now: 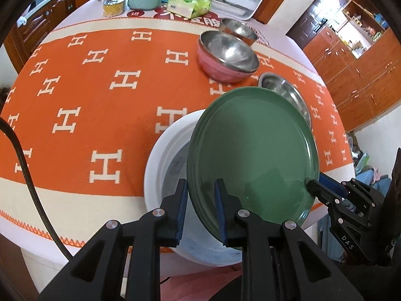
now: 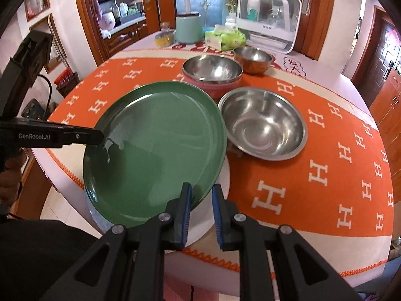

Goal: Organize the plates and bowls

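A green plate hangs tilted just above a white plate at the table's near edge. My left gripper is shut on the green plate's near-left rim. In the right wrist view the left gripper comes in from the left. On the opposite rim my right gripper is shut too, and its tip shows at the plate's right edge. Beyond stand a plain steel bowl, a pink steel-lined bowl and a copper-coloured bowl.
An orange cloth with white H marks covers the round table. At the far edge stand a mint canister, a green tissue pack, a yellow tin and a white appliance. A person's hand shows at the left.
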